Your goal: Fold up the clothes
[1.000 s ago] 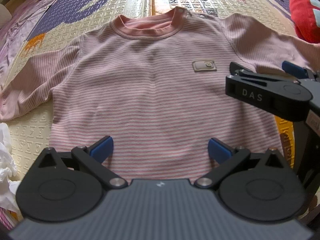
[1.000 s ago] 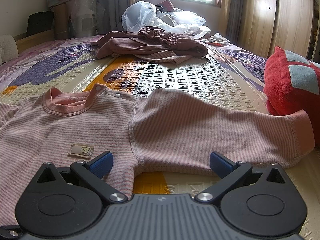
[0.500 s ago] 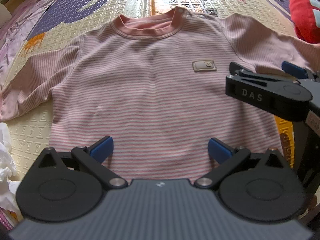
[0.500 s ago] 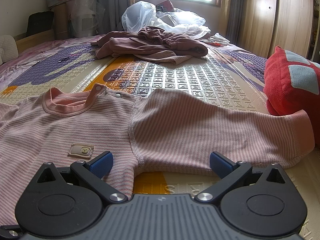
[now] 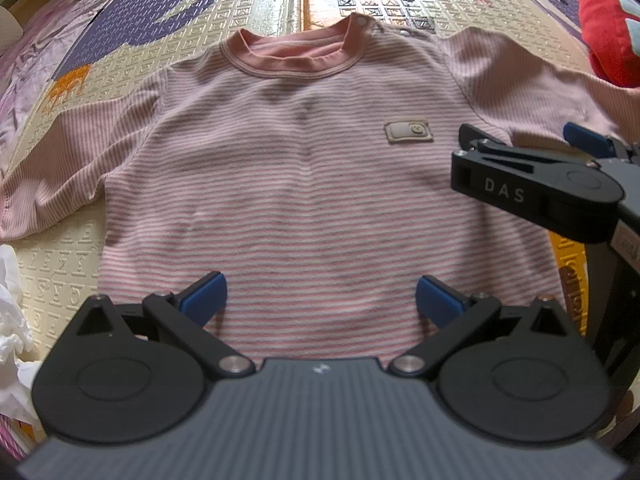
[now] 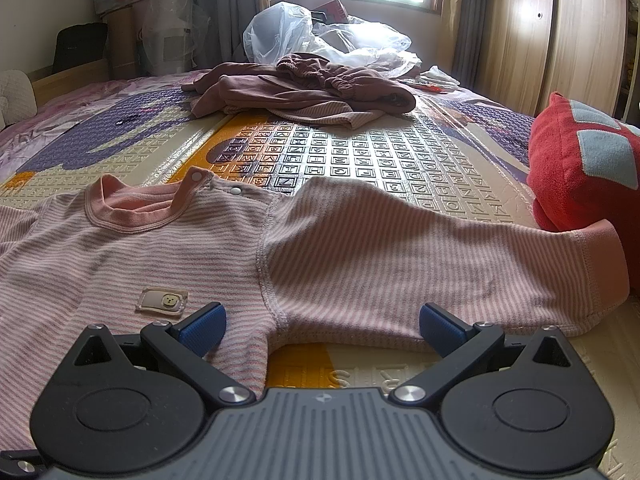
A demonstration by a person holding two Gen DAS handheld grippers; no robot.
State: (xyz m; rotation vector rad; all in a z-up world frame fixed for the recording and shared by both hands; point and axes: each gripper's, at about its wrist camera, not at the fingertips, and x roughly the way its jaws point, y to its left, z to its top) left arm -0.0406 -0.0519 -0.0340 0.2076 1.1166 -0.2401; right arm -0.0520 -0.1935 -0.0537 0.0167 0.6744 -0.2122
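We saw the striped shirt [image 5: 304, 184] lying flat, front up, on the patterned mat [image 6: 360, 160], its hem hidden behind our left gripper [image 5: 320, 300] and its left cuff cut off. Both that and our right gripper [image 6: 320, 324] stood spread wide, grasping nothing. Bare mat lay beyond the collar, up to the heaped clothes [image 6: 304, 88].

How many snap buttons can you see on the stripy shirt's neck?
2 show. One snap button sits on the raised collar flap, and the other snap lies on the shoulder of the striped shirt beside it. More may hide under the flap.
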